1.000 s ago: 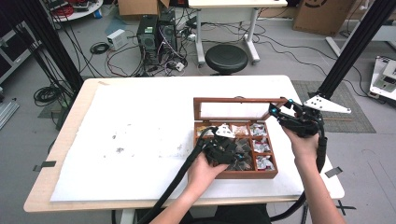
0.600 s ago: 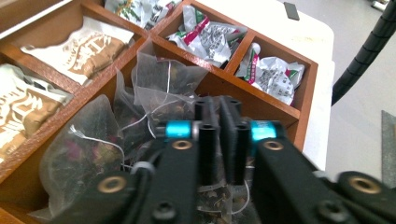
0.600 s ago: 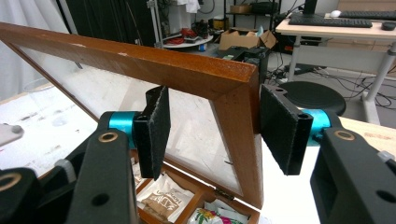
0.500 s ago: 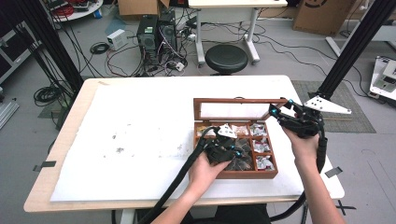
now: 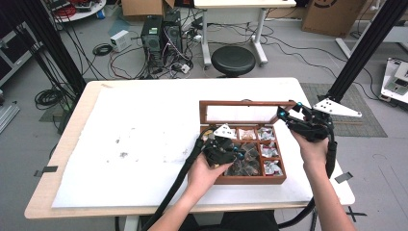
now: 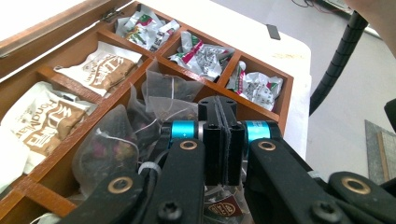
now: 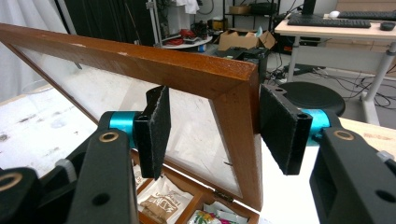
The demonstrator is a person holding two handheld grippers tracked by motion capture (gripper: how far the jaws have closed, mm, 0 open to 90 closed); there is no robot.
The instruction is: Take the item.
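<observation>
**Left tongs shut over the mesh tea bags, right tongs astride the lid**

Left tongs (image 6: pixel 223 105) were pressed together, tips down in the wooden box's (image 6: pixel 286 100) near middle compartment among the mesh tea bags (image 6: pixel 170 91). Whether a string or tag was nipped between the pads could not be made out. Right tongs (image 7: pixel 217 126) stood spread astride the corner of the raised glass lid (image 7: pixel 140 58), one pad against the frame's outer edge and the other apparently clear of the pane.

To do the pick well, the lift probably wanted to be slow and straight up. That way one bag would come free without its string dragging neighbours over the divider. The lid should be kept steady and upright meanwhile.

The box sat at the right of the white-covered table (image 5: pixel 144 120). One row held brown paper sachets (image 6: pixel 100 70), the middle held the mesh bags, and the far row held crinkled foil packets (image 6: pixel 203 56).
</observation>
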